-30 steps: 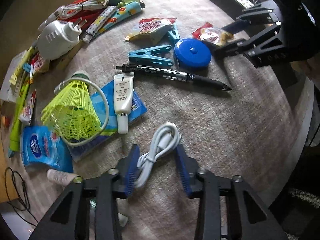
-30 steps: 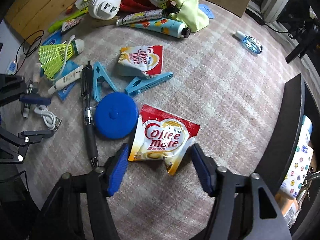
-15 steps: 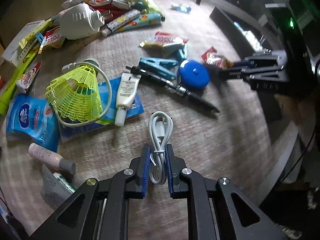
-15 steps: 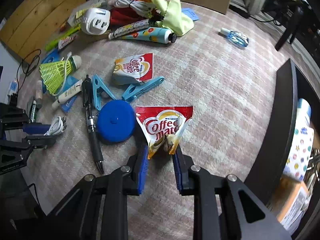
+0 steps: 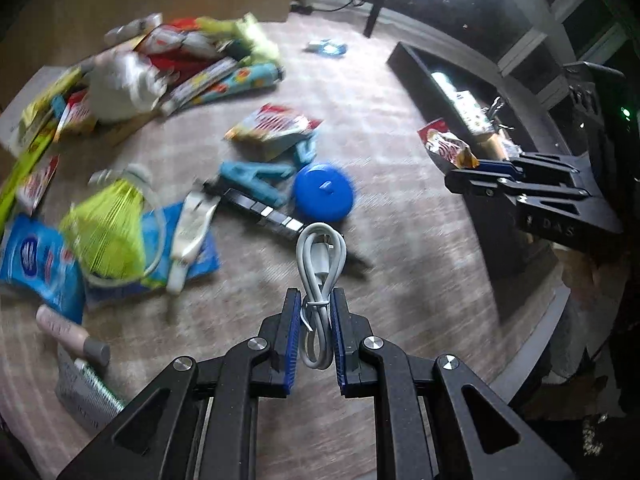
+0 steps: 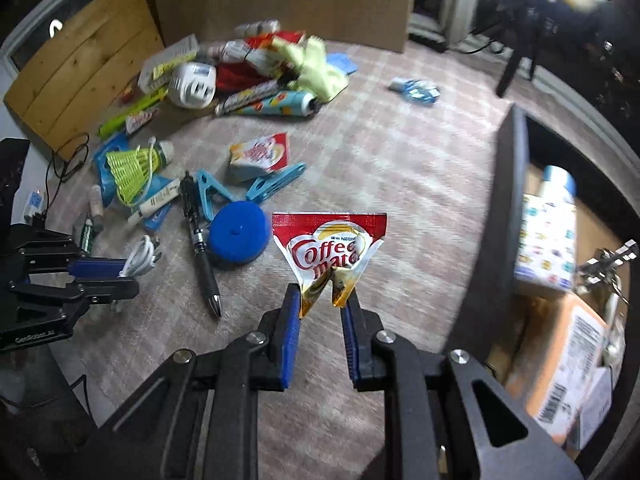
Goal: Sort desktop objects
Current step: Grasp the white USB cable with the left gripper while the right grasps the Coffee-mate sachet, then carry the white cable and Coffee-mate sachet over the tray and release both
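My left gripper (image 5: 316, 300) is shut on a coiled white USB cable (image 5: 320, 256) and holds it above the checked tablecloth. The cable also shows in the right wrist view (image 6: 140, 258), in the left gripper (image 6: 120, 274). My right gripper (image 6: 320, 304) is shut on a red Coffee-mate sachet (image 6: 330, 246), lifted off the cloth. In the left wrist view the right gripper (image 5: 468, 170) holds the sachet (image 5: 446, 146) beside the dark storage box (image 5: 424, 68).
On the cloth lie a blue round tape measure (image 6: 238, 236), a black pen (image 6: 198, 240), blue clothes pegs (image 6: 272, 182), a second sachet (image 6: 260, 154), a yellow shuttlecock (image 6: 130, 166) and a pile of tubes and packets (image 6: 260, 76). The dark box (image 6: 514, 200) at right holds packets.
Both grippers closed on their objects and lifted them: the left on the cable, the right on the sachet. The right gripper has moved toward the dark box.
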Motion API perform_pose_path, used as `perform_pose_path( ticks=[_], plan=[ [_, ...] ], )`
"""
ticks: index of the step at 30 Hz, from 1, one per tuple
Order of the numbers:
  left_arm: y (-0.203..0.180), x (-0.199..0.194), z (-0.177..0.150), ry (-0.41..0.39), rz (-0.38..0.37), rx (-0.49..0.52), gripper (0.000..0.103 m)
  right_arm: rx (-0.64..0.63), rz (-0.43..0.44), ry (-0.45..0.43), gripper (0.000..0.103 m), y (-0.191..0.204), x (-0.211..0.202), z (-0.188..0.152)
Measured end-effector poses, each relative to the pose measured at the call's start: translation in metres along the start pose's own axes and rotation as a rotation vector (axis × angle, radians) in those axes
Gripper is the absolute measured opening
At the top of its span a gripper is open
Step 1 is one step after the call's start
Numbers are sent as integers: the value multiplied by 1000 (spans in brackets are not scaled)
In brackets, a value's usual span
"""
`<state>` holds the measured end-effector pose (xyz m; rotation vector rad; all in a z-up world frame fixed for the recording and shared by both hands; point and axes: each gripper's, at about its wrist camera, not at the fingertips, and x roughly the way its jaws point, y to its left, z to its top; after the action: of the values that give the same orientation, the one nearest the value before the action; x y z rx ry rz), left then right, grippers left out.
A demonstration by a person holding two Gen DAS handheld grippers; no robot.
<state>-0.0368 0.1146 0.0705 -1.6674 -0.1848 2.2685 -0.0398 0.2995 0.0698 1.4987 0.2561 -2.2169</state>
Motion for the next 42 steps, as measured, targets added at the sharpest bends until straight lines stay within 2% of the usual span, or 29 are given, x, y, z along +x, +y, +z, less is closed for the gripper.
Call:
perform_pose_path(
  ticks=[3,8,19,26,31,32,33,34,35,37,39,42],
  plan=[
    [-24,-2,14,-8,-3,36,14,33,-15,-32,19,-13,-2,3],
    [-78,8,49,-21,-9,105,14,91,-77,-71,19,-56,-32,-8],
    [-202,49,114,-27,-61,164,14,234,-187,-87,19,-178,-80,-49],
    [-264,71,138,-27,-55,196,14,285,-219,-87,20,-229,-90,-66],
    [-288,82,147,-20,-41,206,15,302,-227,-90,20,-249,-91,-72],
    [-292,82,148,-24,-36,209,16,302,-230,-90,20,-251,-91,-72],
    [-294,83,149,-28,-33,207,26,298,-234,-91,21,-253,-91,-72],
    [-295,82,150,-32,-29,203,36,291,-238,-92,23,-254,-91,-72],
    [-296,82,150,-39,-16,200,54,286,-247,-94,24,-254,-91,-71],
    [-298,79,151,-58,8,199,57,288,-261,-103,38,-253,-94,-71],
    [-295,78,152,-60,27,181,58,279,-255,-122,45,-251,-97,-68],
    [-289,77,153,-69,56,152,59,265,-258,-141,45,-245,-102,-66]
  ],
)
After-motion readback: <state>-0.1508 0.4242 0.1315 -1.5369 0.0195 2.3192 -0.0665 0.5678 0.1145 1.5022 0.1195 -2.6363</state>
